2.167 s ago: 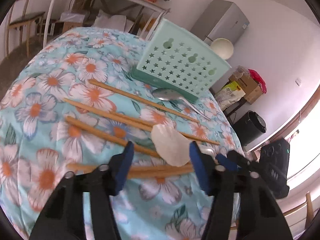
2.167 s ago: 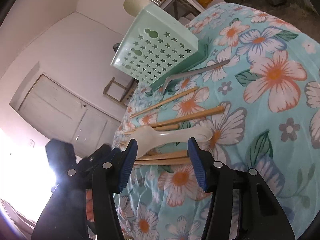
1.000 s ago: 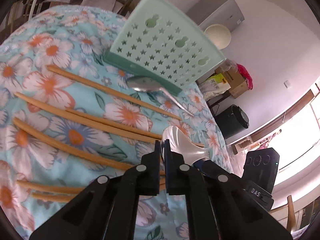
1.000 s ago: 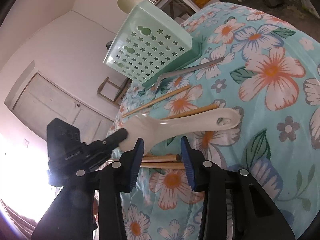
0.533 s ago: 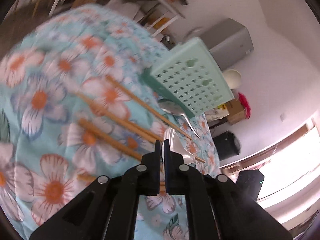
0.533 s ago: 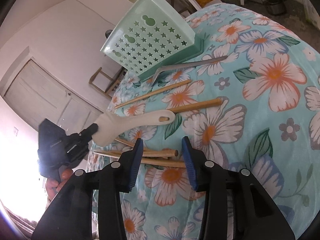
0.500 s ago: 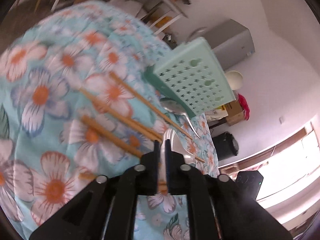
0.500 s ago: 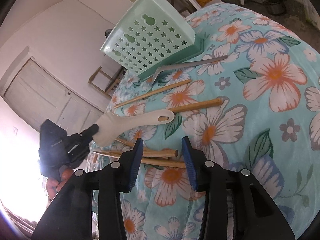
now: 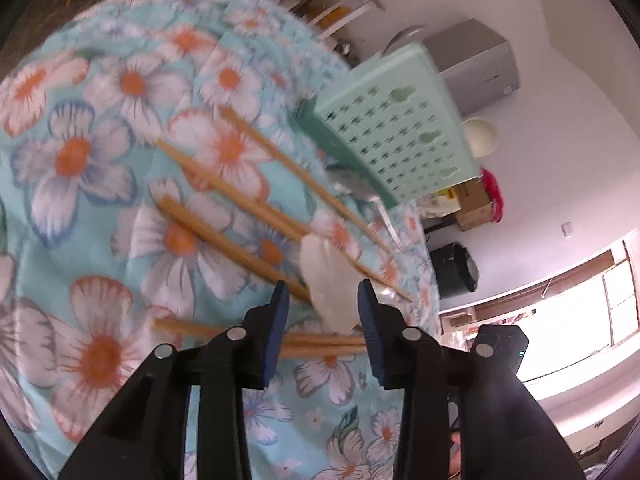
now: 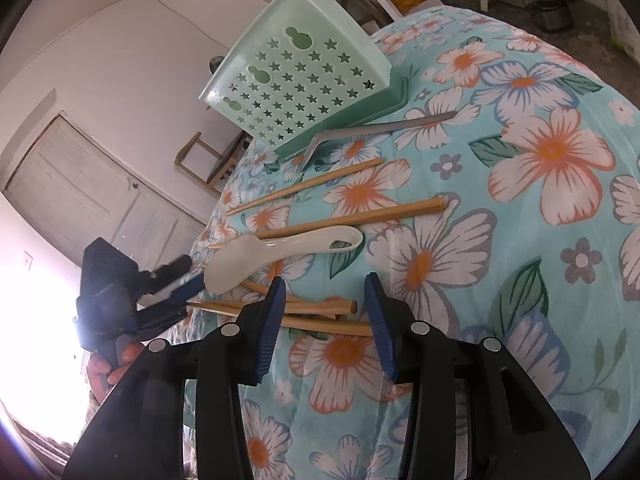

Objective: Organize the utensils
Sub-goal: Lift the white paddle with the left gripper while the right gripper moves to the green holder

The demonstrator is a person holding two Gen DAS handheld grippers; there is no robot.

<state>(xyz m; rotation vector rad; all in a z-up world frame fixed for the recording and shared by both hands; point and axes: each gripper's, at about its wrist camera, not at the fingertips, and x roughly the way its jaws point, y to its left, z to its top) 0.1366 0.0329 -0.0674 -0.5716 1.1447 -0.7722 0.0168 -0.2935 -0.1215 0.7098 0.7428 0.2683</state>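
The left gripper (image 9: 322, 304) has let go of the white rice paddle (image 10: 280, 250), fingers now spread; it lies across wooden chopsticks (image 10: 344, 220) on the table (image 10: 540, 240). Blurred left view. Right gripper (image 10: 325, 304) open, empty.

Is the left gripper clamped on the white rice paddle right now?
No: the left gripper has its jaws spread apart, and the white rice paddle lies flat on the floral tablecloth across the chopsticks.

Turquoise tablecloth (image 10: 500, 80) with white and orange flowers, mint green basket (image 10: 304, 80) with star-shaped holes, tan wooden chopsticks (image 10: 352, 220), cream rice paddle (image 10: 280, 252), grey metal spoon (image 10: 380, 128)
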